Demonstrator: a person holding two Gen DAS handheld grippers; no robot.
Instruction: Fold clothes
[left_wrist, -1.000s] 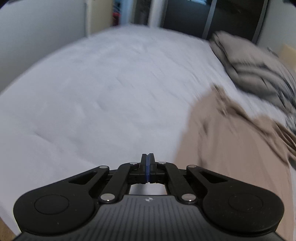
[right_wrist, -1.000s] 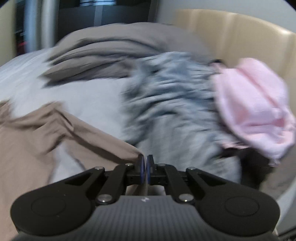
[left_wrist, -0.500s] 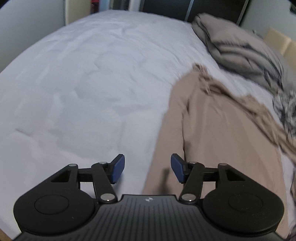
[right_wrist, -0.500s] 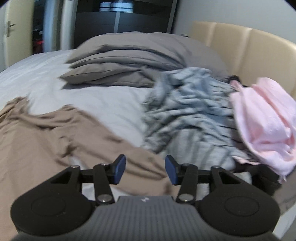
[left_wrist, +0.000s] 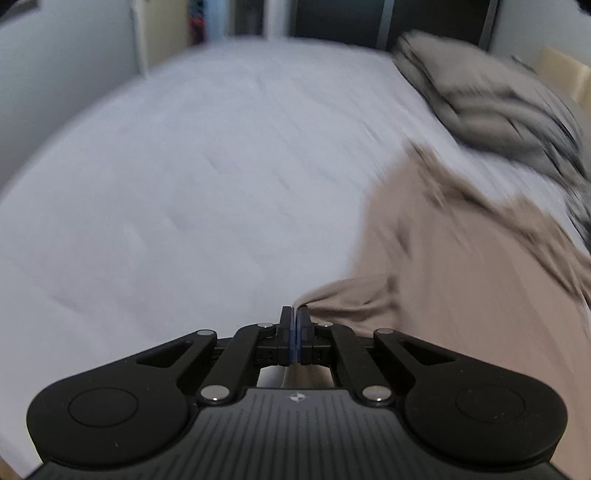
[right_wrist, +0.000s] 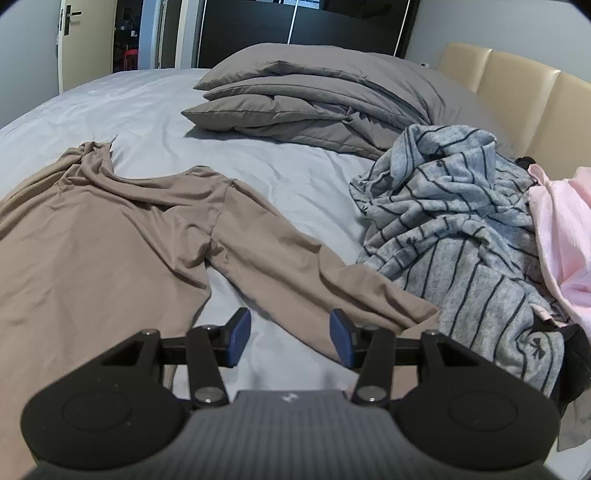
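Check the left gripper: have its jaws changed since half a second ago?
Yes. The left gripper was open above the white sheet; now it is shut, pinching the beige shirt by its edge.

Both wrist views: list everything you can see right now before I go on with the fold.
Long-sleeved top: one, tan, spread on the bed, one sleeve reaching toward the striped garment.
Striped garment: one, grey with dark stripes, crumpled to the right of the top.
Pink garment: one, pale pink, bunched at the right edge, beside the striped one.
Dark garment: one, black, mostly hidden under the pile.
Pillows and duvet: grey stack at the head of the bed.
Bed sheet: one, light grey, under everything.
Headboard: one, cream, padded, behind the pile.
Door: one, cream, far left.
Left gripper: shut on an edge of the top.
Right gripper: open, above the sleeve end.
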